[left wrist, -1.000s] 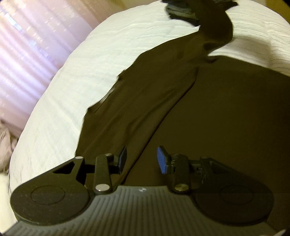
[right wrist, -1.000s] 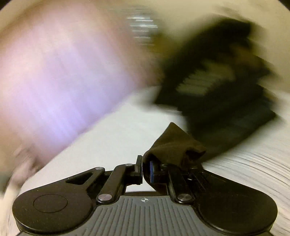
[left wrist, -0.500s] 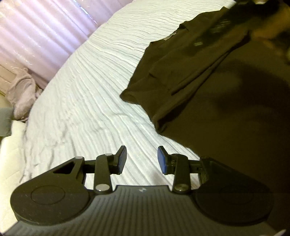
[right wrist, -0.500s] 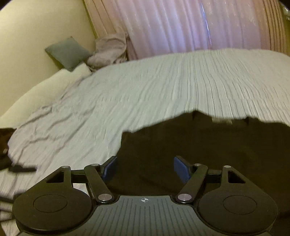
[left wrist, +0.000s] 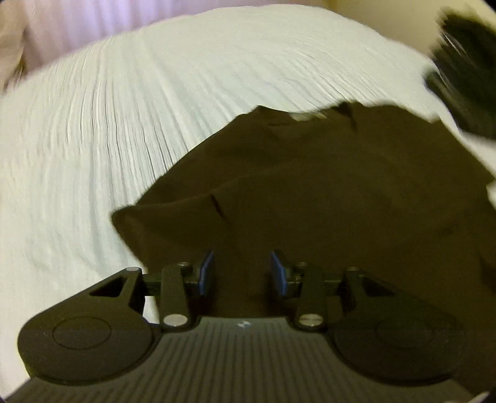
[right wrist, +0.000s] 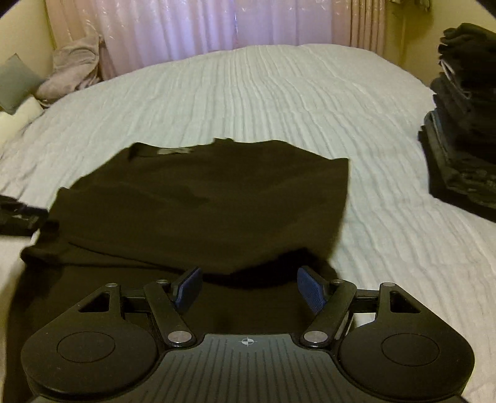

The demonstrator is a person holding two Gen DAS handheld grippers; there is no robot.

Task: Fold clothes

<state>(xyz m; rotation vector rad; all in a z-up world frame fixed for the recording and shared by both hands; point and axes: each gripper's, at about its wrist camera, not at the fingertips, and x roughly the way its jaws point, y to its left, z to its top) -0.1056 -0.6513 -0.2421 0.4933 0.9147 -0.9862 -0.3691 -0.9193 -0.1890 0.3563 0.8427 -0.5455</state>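
A black T-shirt (right wrist: 201, 201) lies partly folded on the white ribbed bedspread (right wrist: 279, 93), its right side folded over and a grey neck label at its far edge. It also shows in the left wrist view (left wrist: 325, 192), with a sleeve sticking out to the left. My right gripper (right wrist: 248, 286) is open and empty over the shirt's near edge. My left gripper (left wrist: 241, 272) is open and empty, hovering over the shirt's near left part. The left gripper's body (right wrist: 18, 214) shows at the left edge of the right wrist view.
A stack of folded dark clothes (right wrist: 462, 124) stands on the bed at the right; it appears blurred in the left wrist view (left wrist: 465, 77). A grey pillow (right wrist: 15, 80) and crumpled pale cloth (right wrist: 74, 65) lie far left. Pink curtains (right wrist: 201, 28) hang behind the bed.
My right gripper let go of the shirt fabric and opened, then drew back to the near edge. My left gripper swung from the bedspread back over the shirt, staying open.
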